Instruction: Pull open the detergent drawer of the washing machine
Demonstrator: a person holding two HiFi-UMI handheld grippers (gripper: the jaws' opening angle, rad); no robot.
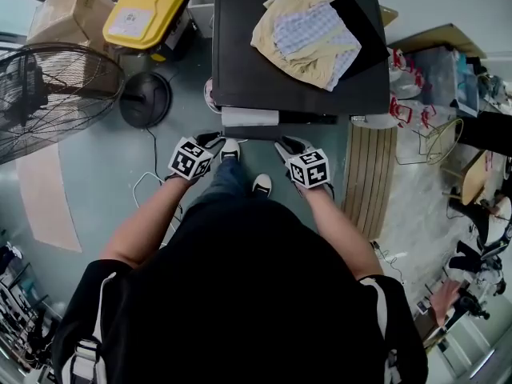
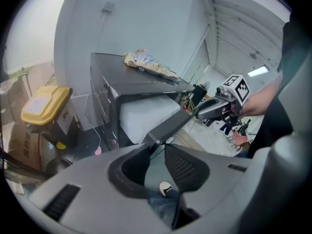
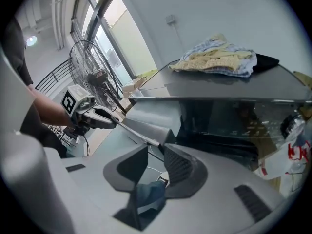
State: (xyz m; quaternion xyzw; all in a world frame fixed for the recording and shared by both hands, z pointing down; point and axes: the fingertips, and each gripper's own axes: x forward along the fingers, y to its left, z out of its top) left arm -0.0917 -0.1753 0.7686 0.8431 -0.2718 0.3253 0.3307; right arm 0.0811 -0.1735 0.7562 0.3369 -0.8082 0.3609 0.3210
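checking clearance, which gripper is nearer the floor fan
Left. The left gripper is just right of the floor fan in the head view; the right gripper is farther right.

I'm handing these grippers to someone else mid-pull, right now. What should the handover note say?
Left gripper: fingers shut on the left end of the drawer front.
Right gripper: fingers shut on its right end.
The drawer stands partly out of the washing machine, its pale inside showing; clothes lie on the machine's top.
Done: both grips taken, drawer partly open.
Left: probably pull further, evenly with both hands; the remaining travel can't be seen.
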